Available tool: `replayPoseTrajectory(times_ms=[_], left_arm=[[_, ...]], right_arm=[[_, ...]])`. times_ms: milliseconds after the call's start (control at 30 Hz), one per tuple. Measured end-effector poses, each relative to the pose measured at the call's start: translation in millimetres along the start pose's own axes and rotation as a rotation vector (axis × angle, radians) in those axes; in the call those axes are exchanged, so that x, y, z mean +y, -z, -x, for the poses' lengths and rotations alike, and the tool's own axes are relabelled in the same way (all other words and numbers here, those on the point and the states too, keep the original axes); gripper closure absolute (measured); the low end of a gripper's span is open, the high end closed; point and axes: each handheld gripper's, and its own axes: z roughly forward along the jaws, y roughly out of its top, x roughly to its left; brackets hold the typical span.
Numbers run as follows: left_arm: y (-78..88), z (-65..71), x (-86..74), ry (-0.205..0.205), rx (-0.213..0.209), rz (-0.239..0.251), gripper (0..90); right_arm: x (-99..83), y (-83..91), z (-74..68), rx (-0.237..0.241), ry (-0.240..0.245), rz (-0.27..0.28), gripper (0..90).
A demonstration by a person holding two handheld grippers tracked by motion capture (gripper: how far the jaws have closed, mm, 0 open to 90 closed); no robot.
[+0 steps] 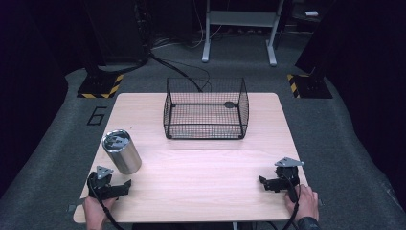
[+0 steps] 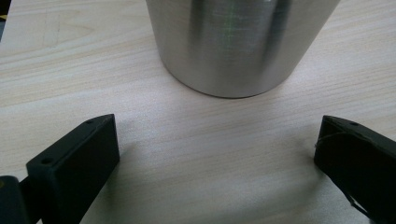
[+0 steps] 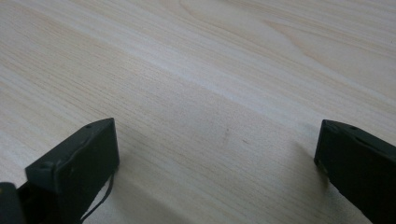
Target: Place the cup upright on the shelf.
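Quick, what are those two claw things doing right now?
Left gripper: open, empty, facing the steel cup.
Right gripper: open, empty, over the table.

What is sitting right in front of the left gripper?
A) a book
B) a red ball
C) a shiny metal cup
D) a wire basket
C: the left gripper points at the shiny metal cup, which stands upright on the table just beyond its open fingers; the wire basket sits farther back.
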Motion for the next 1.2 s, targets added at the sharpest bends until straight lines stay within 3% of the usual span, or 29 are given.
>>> replayPoseTrajectory(times_ms=[1067, 1200], left_arm=[[1.9, 1.3, 1.3, 0.009, 0.002, -0.001, 0.0], [5.8, 1.1, 5.2, 0.0, -0.002, 0.029, 0.0]], right_arm=[[0.1, 0.1, 0.6, 0.01, -0.001, -0.002, 0.0], [0.2, 0.0, 0.8, 0.011, 0.0, -0.001, 0.0]])
